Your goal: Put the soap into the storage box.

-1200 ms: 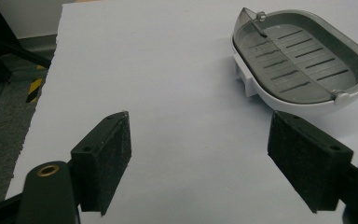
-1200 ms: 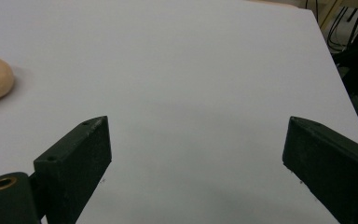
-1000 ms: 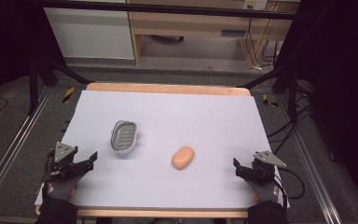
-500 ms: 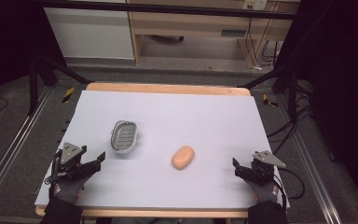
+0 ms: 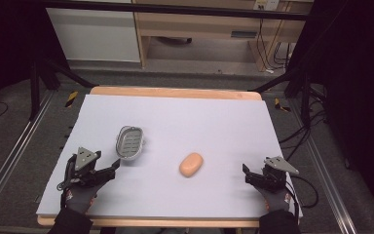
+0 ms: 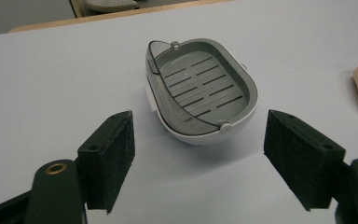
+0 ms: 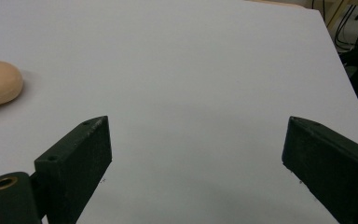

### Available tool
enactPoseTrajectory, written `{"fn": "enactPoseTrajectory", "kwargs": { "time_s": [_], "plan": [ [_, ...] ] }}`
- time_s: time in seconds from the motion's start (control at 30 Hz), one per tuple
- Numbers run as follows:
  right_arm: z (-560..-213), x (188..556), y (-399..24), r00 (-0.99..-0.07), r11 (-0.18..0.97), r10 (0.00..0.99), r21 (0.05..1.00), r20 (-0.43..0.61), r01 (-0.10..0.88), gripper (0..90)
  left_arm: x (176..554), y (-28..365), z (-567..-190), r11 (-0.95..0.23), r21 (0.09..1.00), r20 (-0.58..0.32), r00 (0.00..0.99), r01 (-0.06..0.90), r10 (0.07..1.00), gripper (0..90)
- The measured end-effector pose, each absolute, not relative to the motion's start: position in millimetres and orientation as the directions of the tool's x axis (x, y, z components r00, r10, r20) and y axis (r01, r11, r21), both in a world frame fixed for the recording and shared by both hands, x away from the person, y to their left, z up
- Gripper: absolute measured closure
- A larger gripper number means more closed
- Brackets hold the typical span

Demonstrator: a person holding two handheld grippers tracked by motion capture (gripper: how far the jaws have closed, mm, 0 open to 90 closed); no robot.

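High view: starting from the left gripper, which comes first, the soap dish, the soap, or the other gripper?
From the left gripper:
1. Soap dish, just ahead, to its right.
2. Soap, mid-table.
3. Right gripper, at the table's right edge.

No readable text, labels, brands or numbers anywhere in any view.

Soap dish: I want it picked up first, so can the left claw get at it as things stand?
Probably yes. The left claw is open and faces the soap dish, with bare table between them; the soap lies off to the side.
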State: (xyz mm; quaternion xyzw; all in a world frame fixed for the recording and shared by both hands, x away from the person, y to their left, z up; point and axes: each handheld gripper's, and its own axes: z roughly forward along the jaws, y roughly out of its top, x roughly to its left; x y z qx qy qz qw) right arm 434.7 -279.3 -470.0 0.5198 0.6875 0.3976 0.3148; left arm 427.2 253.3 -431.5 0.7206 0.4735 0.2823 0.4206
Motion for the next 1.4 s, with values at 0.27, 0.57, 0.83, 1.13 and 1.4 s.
{"fn": "enactPoseTrajectory", "kwargs": {
  "time_s": [0.27, 0.57, 0.83, 1.13, 1.4],
  "plan": [
    [-470, 438, -278, -0.256, 0.143, 0.966, 0.87, -0.02, 0.471, 8.0, 435, 238, -426, -0.224, 0.868, 0.02, 0.42, 0.443, 0.907, 23.9],
    [-468, 434, -277, -0.265, 0.145, 0.964, 0.873, -0.02, 0.465, 8.0, 442, 220, -423, -0.247, 0.865, 0.026, 0.451, 0.438, 0.892, 23.8],
    [-468, 435, -278, -0.265, 0.149, 0.964, 0.873, -0.023, 0.465, 7.9, 448, 205, -418, -0.257, 0.862, 0.023, 0.474, 0.437, 0.88, 23.6],
    [-468, 436, -277, -0.268, 0.151, 0.963, 0.871, -0.023, 0.468, 7.7, 455, 178, -412, -0.297, 0.855, 0.047, 0.509, 0.424, 0.86, 22.1],
    [-469, 436, -275, -0.279, 0.155, 0.96, 0.868, -0.02, 0.473, 8.0, 460, 151, -410, -0.327, 0.848, 0.054, 0.546, 0.416, 0.836, 22.8]
  ]
}}
